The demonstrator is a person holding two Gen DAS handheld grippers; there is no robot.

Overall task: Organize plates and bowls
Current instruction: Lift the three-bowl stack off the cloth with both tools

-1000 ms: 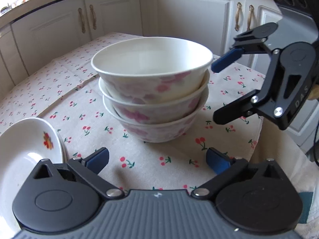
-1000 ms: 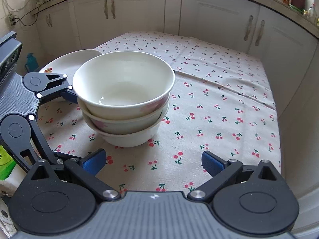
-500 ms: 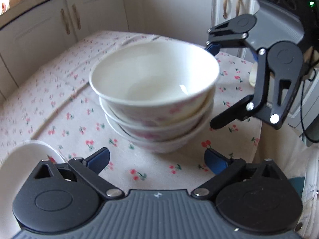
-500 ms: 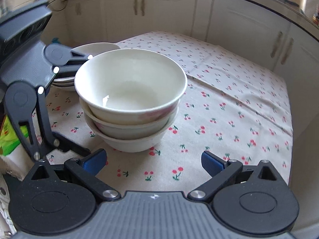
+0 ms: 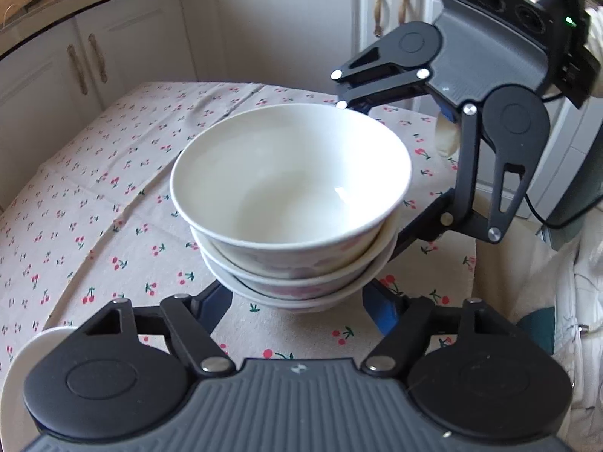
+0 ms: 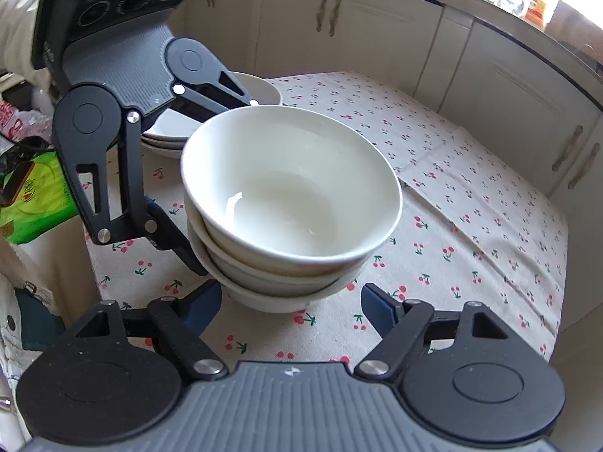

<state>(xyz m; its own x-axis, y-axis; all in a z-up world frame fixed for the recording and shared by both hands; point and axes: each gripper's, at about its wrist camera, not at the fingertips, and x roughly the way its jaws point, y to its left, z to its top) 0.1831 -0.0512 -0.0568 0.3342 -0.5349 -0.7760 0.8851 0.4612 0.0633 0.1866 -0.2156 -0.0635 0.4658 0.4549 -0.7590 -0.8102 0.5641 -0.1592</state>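
Note:
A stack of three white bowls with pink flowers (image 5: 290, 203) stands on the cherry-print tablecloth (image 5: 94, 196); it also shows in the right wrist view (image 6: 290, 203). My left gripper (image 5: 297, 307) is open, its blue pads on either side of the bottom bowl's base. My right gripper (image 6: 292, 307) is open too, straddling the base from the opposite side. Each gripper shows in the other's view, the right one (image 5: 467, 113) and the left one (image 6: 124, 120). Stacked white plates (image 6: 211, 113) lie behind the left gripper; a plate rim (image 5: 34, 346) shows at the lower left.
White cabinet doors (image 5: 282, 30) surround the table. A green packet (image 6: 34, 196) lies off the table's left side in the right wrist view. The table's far edge (image 6: 557, 301) drops off at the right.
Both grippers have moved in toward the bowl stack from opposite sides and risen to look down into it. Their open fingers now flank the bottom bowl. The bowls have not moved.

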